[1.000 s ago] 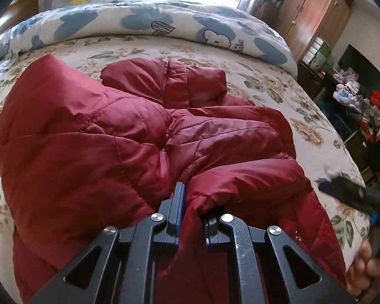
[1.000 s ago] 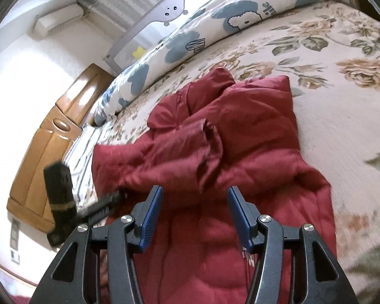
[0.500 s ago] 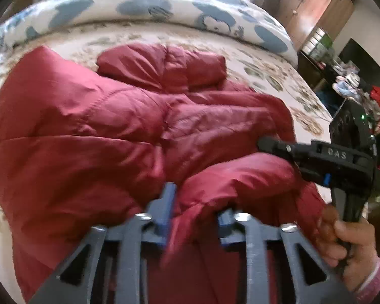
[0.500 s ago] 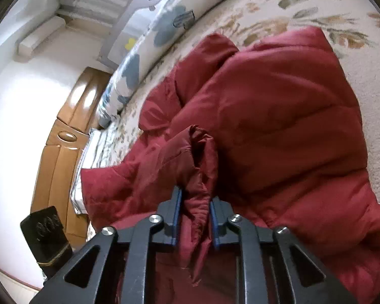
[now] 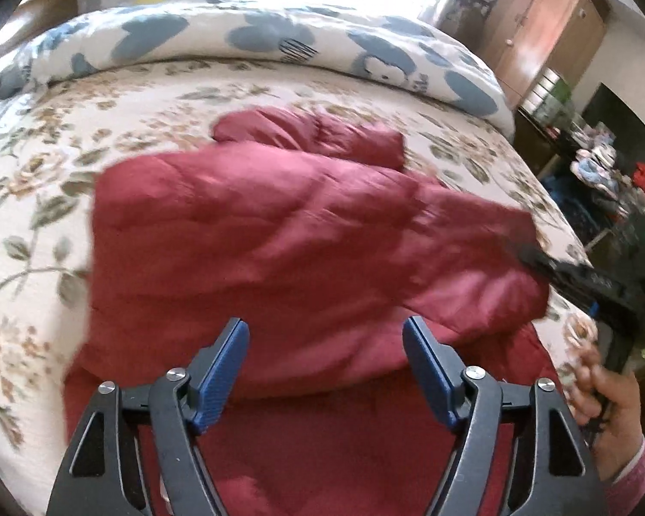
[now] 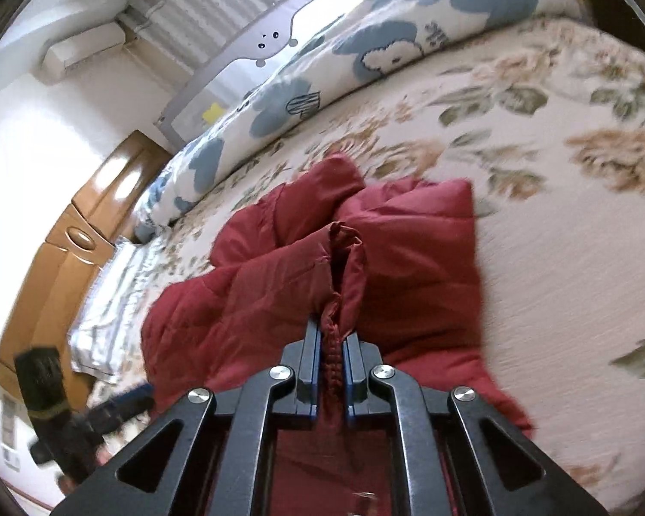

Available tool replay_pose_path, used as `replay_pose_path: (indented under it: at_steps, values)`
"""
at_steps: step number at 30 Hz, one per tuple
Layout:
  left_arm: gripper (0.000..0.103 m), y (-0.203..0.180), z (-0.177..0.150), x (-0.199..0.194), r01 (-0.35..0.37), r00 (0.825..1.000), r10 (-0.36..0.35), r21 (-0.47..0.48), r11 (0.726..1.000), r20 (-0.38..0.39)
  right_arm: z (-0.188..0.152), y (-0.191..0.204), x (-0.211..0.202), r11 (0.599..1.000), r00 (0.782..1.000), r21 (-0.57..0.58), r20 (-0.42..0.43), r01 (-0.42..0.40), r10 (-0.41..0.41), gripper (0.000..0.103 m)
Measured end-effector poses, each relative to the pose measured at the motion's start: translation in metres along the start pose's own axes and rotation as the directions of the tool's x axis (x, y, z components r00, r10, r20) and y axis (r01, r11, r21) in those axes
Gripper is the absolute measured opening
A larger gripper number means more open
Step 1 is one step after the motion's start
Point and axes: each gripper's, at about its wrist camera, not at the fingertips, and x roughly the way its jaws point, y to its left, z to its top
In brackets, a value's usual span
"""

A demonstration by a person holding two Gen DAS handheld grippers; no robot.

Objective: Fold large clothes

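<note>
A big red puffy jacket [image 5: 305, 232] is spread on a bed [image 5: 43, 198] that is covered with a cream sheet printed with flowers and leaves. The jacket is partly folded over itself, and a puffy bit is seen sticking out at its far end. In the left wrist view, the left gripper [image 5: 326, 357] is held just above the near part of the jacket. Its blue fingers [image 5: 223, 370] are spread wide and are opening more, and nothing is pinched between them; only the jacket cloth is seen below the gap. In the right wrist view, the right gripper [image 6: 332, 370] is closed tight on a bunched-up edge of the jacket [image 6: 365, 284]. A thin strip of red cloth is squeezed between its two fingers [image 6: 309, 370], and the cloth is pulled up into a little ridge in front of them. The right gripper is also seen at the right edge of the left wrist view, where it is held by a hand [image 5: 610, 404] in a pink sleeve. A rolled white blanket [image 5: 253, 43] with blue flower shapes is laid along the far side of the bed. A brown wooden wardrobe [image 5: 542, 21] is seen past the bed's far corner.
</note>
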Motion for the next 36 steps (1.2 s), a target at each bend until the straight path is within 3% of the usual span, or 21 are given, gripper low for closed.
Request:
replay_pose_path:
  at_steps: [4,8,11,13,16,18,21,24,27,31,36]
  values:
    - [0.067,0.009,0.012,-0.005,-0.067,0.997,0.068,-0.011,0.998,0.035,-0.002,-0.001,0.006,0.999,0.999,-0.027,-0.013,0.034,-0.034,0.007]
    - [0.06,0.014,0.019,0.015,-0.097,0.995,0.097,-0.031,0.995,-0.001,-0.006,-0.003,0.013,0.998,0.998,-0.031,-0.025,0.048,-0.049,0.008]
    - [0.059,0.019,0.017,0.038,-0.145,0.988,0.144,-0.025,0.989,-0.053,-0.009,-0.003,0.018,0.998,0.998,-0.035,-0.042,0.053,-0.055,0.014]
    - [0.06,0.018,0.014,0.051,-0.177,0.982,0.176,-0.01,0.984,-0.074,-0.009,-0.003,0.016,0.998,0.997,-0.037,-0.044,0.056,-0.058,0.024]
    - [0.06,0.016,0.013,0.061,-0.189,0.979,0.187,-0.014,0.982,-0.08,-0.006,0.005,-0.003,0.992,0.994,-0.058,0.011,0.11,-0.109,0.026]
    - [0.06,0.01,0.012,0.063,-0.2,0.977,0.199,-0.006,0.98,-0.071,-0.005,0.017,-0.026,0.985,0.984,-0.086,0.102,0.152,-0.143,0.026]
    - [0.06,0.006,0.011,0.064,-0.214,0.974,0.214,-0.004,0.977,-0.071,-0.004,0.035,-0.039,0.981,0.979,-0.13,0.162,0.141,-0.12,0.035]
    - [0.06,0.009,0.01,0.068,-0.221,0.973,0.22,-0.007,0.975,-0.073,-0.01,0.055,-0.017,0.975,0.993,-0.203,0.089,0.091,-0.074,0.036]
    - [0.061,0.011,0.01,0.073,-0.23,0.971,0.229,0.001,0.973,-0.073,-0.021,0.062,0.015,0.96,0.995,-0.265,0.011,0.097,-0.097,0.035]
    - [0.062,0.012,0.009,0.075,-0.235,0.969,0.235,0.015,0.972,-0.07,-0.033,0.044,0.054,0.949,0.976,-0.253,-0.065,0.186,-0.208,0.034]
    - [0.059,0.01,0.008,0.055,-0.23,0.972,0.23,0.004,0.973,-0.049,-0.035,0.021,0.068,0.97,0.978,-0.188,-0.111,0.155,-0.178,0.034]
